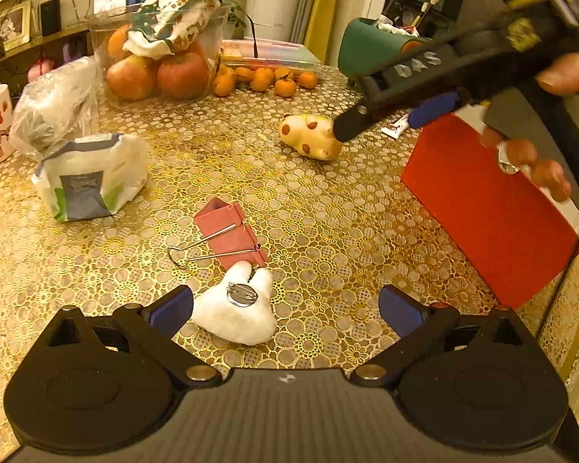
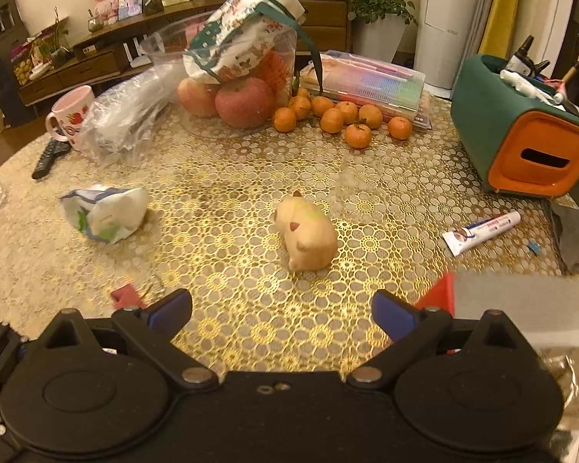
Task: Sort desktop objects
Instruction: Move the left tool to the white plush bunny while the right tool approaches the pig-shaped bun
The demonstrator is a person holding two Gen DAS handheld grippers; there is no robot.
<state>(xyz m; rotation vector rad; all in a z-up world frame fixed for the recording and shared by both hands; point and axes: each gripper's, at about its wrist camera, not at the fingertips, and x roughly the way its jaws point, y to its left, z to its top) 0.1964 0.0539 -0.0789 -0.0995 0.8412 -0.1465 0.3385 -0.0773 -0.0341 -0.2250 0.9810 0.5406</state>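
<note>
My left gripper (image 1: 285, 310) is open, low over the gold tablecloth. A white plush brooch (image 1: 237, 316) with a metal pin back lies between its fingers, close to the left one. Just beyond lies a pink binder clip (image 1: 229, 237). A cream spotted toy pig (image 1: 308, 137) (image 2: 307, 233) lies mid-table. My right gripper (image 2: 281, 314) is open and holds nothing, with the pig a short way ahead of it. In the left wrist view the right gripper (image 1: 397, 108) hangs over the table, a fingertip next to the pig. A red box (image 1: 490, 208) stands at the right.
A tissue pack (image 1: 90, 175) (image 2: 108, 212) lies at the left. At the back are a clear bowl of apples (image 2: 231, 96), several tangerines (image 2: 343, 117), a pen case (image 2: 374, 81), a plastic bag (image 2: 131, 115) and a pink mug (image 2: 71, 115). A green-orange organizer (image 2: 521, 135) and a toothpaste tube (image 2: 480, 231) sit at the right.
</note>
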